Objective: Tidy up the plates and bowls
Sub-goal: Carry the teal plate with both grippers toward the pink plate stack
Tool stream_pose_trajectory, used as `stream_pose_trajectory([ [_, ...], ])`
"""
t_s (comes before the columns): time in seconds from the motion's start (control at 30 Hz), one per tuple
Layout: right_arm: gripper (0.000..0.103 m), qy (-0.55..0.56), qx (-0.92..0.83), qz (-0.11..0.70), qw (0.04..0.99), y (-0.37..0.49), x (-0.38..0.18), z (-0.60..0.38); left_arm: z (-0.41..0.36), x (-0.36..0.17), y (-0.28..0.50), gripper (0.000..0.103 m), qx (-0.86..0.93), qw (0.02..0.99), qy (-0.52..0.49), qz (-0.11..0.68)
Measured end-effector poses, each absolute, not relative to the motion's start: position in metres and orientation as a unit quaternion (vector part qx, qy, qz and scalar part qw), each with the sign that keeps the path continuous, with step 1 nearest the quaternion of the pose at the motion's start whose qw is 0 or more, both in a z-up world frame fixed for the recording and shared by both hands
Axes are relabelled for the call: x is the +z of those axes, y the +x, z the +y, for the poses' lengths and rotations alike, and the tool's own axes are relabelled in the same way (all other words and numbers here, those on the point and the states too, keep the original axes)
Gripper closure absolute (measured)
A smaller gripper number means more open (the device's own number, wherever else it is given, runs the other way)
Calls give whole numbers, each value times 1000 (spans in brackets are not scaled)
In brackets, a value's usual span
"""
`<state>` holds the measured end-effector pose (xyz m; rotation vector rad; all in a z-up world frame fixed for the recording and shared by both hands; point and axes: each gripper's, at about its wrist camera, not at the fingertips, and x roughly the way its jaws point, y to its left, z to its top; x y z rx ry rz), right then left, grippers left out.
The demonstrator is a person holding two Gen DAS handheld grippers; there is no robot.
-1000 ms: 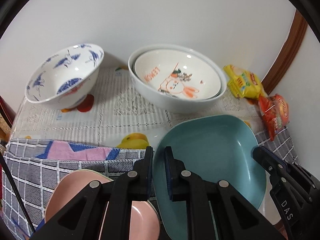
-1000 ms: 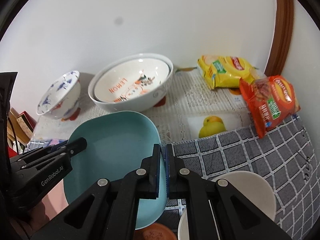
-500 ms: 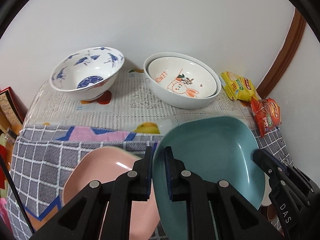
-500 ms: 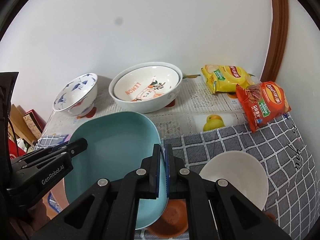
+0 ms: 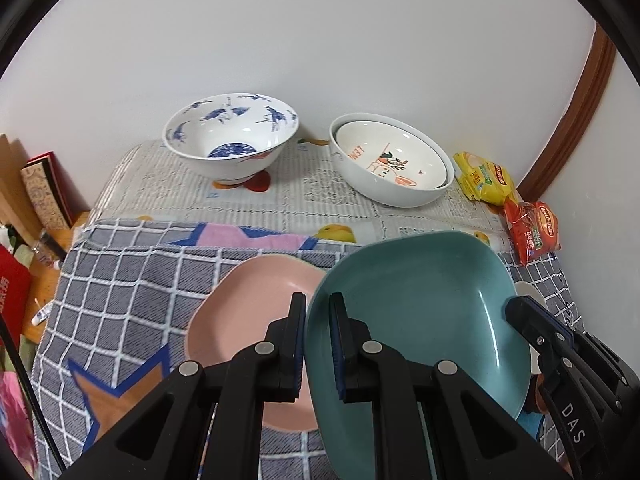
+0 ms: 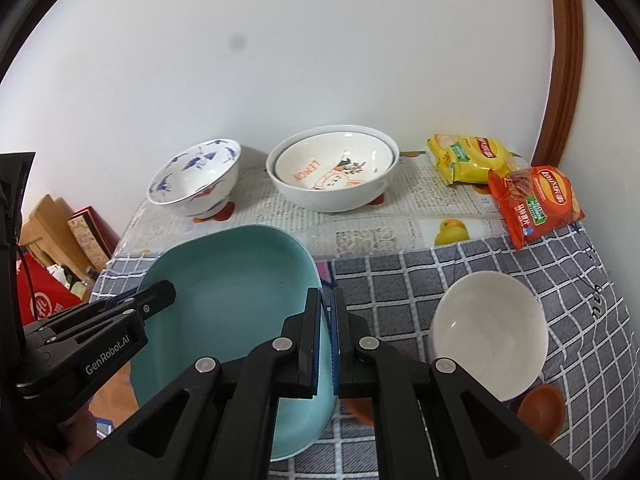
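both grippers pinch the teal plate [image 5: 420,300] by opposite rims: left gripper [image 5: 318,344] on its left edge, right gripper [image 6: 326,340] on its right edge, jaws narrow around the lip. plate is held above the checked cloth [image 5: 132,276]. pink plate [image 5: 248,312] lies just left and below, partly under the teal rim, so left side is nearer. both are matte, rounded-square and shallow; they'd likely nest. white bowl [image 6: 488,324] is glossy.
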<state>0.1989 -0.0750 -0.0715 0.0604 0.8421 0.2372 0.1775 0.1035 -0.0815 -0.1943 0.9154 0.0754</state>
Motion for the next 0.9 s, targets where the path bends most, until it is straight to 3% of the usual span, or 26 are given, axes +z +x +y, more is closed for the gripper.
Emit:
stream_pose_trajectory([
  [0.9, 98, 34, 142, 394, 908, 139, -61, -70, 105, -70, 118, 91, 57, 895, -103, 431],
])
